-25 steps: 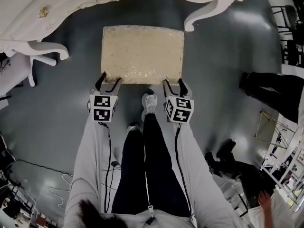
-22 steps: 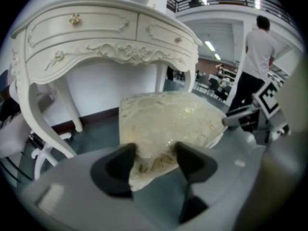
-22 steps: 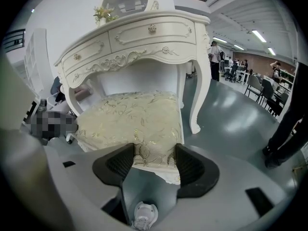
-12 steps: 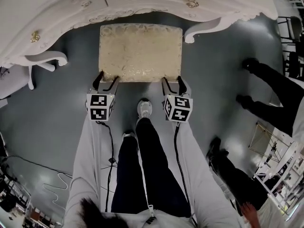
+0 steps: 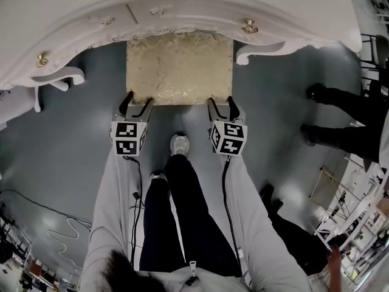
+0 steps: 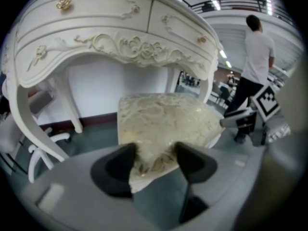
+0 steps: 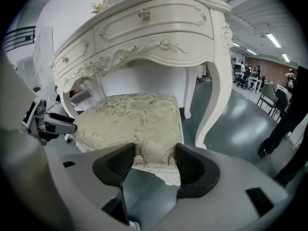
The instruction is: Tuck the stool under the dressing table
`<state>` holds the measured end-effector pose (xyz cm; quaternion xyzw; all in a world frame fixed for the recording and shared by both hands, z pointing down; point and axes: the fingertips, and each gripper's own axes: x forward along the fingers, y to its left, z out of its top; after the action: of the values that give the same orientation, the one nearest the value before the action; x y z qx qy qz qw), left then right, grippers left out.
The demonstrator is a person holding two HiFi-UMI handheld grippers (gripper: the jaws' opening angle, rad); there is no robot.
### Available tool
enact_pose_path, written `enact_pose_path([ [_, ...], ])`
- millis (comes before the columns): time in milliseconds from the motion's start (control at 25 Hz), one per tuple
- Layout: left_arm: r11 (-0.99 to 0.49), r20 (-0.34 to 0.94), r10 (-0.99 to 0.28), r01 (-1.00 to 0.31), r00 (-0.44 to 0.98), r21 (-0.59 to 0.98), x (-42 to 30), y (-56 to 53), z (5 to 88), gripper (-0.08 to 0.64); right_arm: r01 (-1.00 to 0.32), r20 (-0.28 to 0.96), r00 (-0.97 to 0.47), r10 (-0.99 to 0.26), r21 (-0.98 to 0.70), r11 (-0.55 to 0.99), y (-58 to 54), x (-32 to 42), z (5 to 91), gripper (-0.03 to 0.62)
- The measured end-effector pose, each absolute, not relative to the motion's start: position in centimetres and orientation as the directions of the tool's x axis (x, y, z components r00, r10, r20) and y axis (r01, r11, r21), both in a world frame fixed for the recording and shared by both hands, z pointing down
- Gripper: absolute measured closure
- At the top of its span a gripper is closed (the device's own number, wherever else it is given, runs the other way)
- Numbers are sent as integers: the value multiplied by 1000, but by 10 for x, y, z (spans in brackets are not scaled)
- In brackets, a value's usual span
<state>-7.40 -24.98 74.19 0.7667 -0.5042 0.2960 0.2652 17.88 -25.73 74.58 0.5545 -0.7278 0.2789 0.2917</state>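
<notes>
**Stool now entering the knee space; tuck incomplete**

Finding: the stool [image 5: 180,69] has advanced toward the far side. A second ago its whole brocade seat lay in the open, short of the dressing table [image 5: 182,11]. Half a second ago its far edge had reached the carved front. Now a far strip of the seat is hidden beneath the overhanging drawer front. The near part, which is most of the seat, remains exposed on the grey floor [image 5: 67,157].

Grip: your left claw [image 5: 135,105] pinches the near-left corner of the cushion, and the left gripper view shows fabric filling the gap between the jaws. Your right claw [image 5: 220,107] pinches the near-right corner in the same way, with both pads against the cushion edge. Neither claw is spread loose, and the two are level with each other.

Alignment: the stool sits between the table's curved left front leg [image 5: 61,76] and right front leg [image 5: 258,50]. It lies closer to the right leg, which is just beside the seat's far-right corner. I cannot tell whether they touch.

Assessment: the push is working and the task appears less than half done. You should continue straight toward the far side and favour the left slightly, since the right leg is the likely snag. Your leading shoe [image 5: 178,143] is close behind the stool. A bystander's legs [image 5: 340,111] stand well apart on the right.
</notes>
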Motion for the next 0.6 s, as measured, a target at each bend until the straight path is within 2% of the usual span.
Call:
enact_pose_path([
  [600,-320,713,-642,-944,281,84,-72,-283,743,273,-962,725,-239,-646,-85,261,-297,181,746,322],
])
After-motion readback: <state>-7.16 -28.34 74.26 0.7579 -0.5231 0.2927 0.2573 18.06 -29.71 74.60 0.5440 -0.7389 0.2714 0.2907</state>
